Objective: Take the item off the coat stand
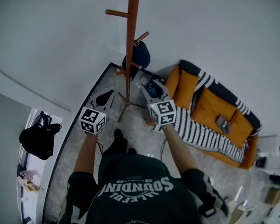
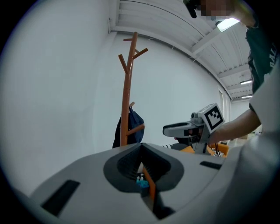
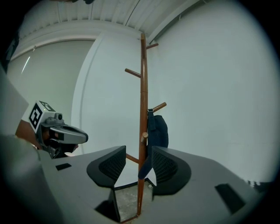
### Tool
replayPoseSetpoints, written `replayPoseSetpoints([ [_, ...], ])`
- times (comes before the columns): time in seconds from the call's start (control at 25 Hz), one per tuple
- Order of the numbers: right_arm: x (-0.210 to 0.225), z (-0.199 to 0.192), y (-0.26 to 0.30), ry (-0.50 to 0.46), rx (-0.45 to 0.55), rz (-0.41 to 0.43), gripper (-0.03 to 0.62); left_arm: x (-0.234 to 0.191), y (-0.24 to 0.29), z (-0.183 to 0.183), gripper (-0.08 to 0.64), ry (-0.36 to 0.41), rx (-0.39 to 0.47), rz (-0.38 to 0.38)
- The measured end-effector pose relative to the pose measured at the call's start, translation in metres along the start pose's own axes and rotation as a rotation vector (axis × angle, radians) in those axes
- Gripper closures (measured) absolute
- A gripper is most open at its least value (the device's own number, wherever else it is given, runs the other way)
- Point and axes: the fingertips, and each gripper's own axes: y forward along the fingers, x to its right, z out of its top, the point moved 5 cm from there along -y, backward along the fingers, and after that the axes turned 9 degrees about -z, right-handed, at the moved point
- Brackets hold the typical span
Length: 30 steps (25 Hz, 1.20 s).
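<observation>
A tall brown wooden coat stand (image 1: 130, 45) rises in front of me against the white wall. A dark blue bag (image 1: 139, 55) hangs by its strap from one of the lower pegs. In the right gripper view the bag (image 3: 158, 131) hangs just right of the pole (image 3: 142, 109). My right gripper (image 3: 139, 164) is open, its pads apart and empty, pointing at the stand from a short way off. My left gripper (image 2: 142, 168) is shut with nothing in it, lower and to the left (image 1: 105, 97). Neither gripper touches the bag (image 2: 131, 129).
An orange sofa (image 1: 213, 116) with a striped blanket stands to the right of the stand. A black backpack (image 1: 37, 138) sits on a white shelf at the far left. The stand's feet (image 1: 126, 105) spread over the grey floor near my grippers.
</observation>
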Motion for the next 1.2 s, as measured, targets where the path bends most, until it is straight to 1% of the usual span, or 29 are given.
replayPoseSetpoints([
  [0.24, 0.007, -0.009, 0.03, 0.019, -0.036, -0.014, 0.379, -0.012, 0.001, -0.009, 0.558, -0.003, -0.029, -0.01],
  [0.44, 0.016, -0.013, 0.055, 0.03, -0.055, -0.057, 0.339, -0.023, 0.004, -0.012, 0.558, -0.01, -0.037, -0.004],
  [0.84, 0.035, -0.021, 0.101, 0.022, -0.099, -0.133, 0.304, -0.051, 0.005, -0.017, 0.558, -0.023, -0.046, 0.012],
  [1.2, 0.037, -0.026, 0.134, -0.035, -0.137, -0.135, 0.299, -0.069, 0.006, -0.024, 0.558, -0.049, -0.048, 0.02],
])
